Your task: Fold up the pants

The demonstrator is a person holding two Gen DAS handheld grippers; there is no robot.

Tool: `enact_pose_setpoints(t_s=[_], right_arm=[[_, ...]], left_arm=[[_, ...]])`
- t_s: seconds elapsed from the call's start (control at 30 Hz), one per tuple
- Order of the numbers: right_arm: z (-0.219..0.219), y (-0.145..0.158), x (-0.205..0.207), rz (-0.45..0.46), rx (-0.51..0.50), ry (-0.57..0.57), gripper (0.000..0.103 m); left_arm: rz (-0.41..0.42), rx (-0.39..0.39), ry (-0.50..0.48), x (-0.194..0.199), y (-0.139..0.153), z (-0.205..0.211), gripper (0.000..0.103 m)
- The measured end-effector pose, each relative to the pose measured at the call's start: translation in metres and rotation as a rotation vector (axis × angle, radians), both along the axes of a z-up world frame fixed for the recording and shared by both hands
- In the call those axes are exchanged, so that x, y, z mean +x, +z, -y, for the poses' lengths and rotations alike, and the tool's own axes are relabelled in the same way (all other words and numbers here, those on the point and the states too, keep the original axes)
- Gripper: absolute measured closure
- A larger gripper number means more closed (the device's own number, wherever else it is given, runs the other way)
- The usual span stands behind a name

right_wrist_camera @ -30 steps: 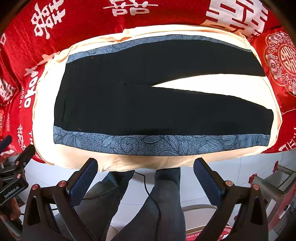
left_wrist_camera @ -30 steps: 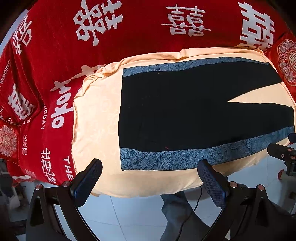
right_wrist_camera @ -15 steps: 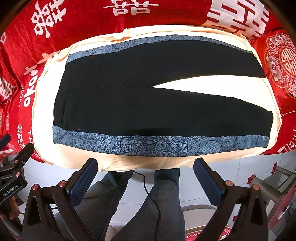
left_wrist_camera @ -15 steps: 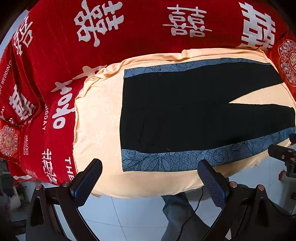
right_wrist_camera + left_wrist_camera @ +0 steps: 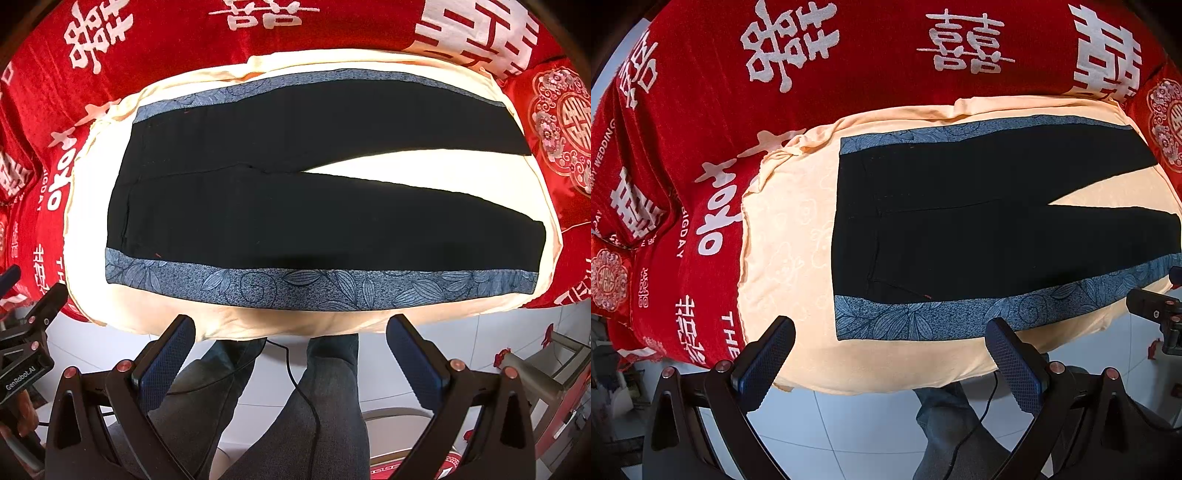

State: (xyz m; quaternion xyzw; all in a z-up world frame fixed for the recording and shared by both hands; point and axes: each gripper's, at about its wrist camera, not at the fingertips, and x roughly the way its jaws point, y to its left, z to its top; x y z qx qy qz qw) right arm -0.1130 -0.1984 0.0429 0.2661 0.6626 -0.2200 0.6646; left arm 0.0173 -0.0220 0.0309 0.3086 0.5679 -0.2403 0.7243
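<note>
Left tool [image 5: 889, 354] jaws spread wide, empty, right tool [image 5: 291, 352] likewise (both held level)

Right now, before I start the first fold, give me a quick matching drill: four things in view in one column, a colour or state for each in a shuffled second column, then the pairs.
Things:
1. pants
2. side stripe
3. cream cloth
4. left gripper

Colour or state:
A. red with white characters
B. black, spread flat with legs apart
C. open, holding nothing
D. blue-grey with a leaf pattern
E. pale peach, lying under the garment

Pairs: 1-B, 2-D, 3-E, 4-C. A is spare; it fits the red blanket beneath the cloth.
</note>
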Motion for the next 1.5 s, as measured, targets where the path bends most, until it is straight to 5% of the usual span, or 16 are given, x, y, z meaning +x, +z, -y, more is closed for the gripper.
enact_pose_setpoints(t_s=[0.7, 0.93, 1.23, 1.5], right_arm=[[0.005, 0.0, -0.011, 0.026, 0.017, 0.003, 0.0], [0.02, 0.002, -0.024, 0.059, 0.043, 0.046, 0.0], [0.039, -0.015, -0.046, 0.136, 0.168, 0.068, 0.0], [0.011, -0.065, -0.038, 0.294, 0.448, -0.088, 0.0]], left_arm=[[0.021, 0.02, -0.013, -0.017, 0.0, 0.01, 0.0], [-0.036, -0.006, 0.081, -0.028, 0.001, 0.015, 0.0], [-0.133, -0.09, 0.331, -0.028, -0.017, -0.006, 0.0], [-0.232, -0.153, 0.394, -0.003, -0.077, -0.044, 0.0]])
